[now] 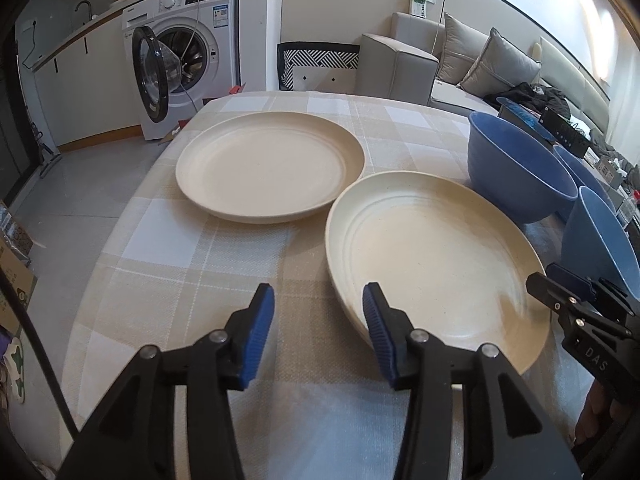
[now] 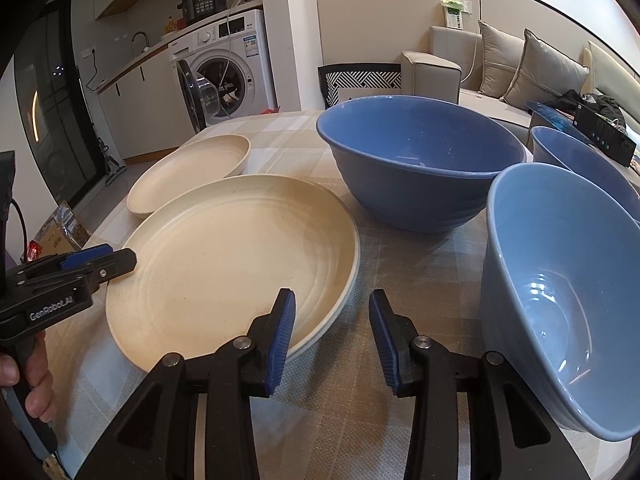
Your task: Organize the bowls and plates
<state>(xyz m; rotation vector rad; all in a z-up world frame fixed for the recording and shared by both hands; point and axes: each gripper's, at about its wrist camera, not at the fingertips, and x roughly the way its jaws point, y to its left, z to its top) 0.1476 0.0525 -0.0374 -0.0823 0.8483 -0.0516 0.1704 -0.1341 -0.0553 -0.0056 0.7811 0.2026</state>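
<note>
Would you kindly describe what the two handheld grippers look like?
Both are matte black plastic with ribbed blue pads and silver pivot bolts. The left gripper reads "GenRobot.AI" in white on its side; the right gripper reads "DAS". A black cable trails beside the left one.

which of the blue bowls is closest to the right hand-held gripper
The lighter blue bowl, just right of the right hand-held gripper. The big dark blue bowl sits further back on the table, and the third bowl is behind, partly hidden.
</note>
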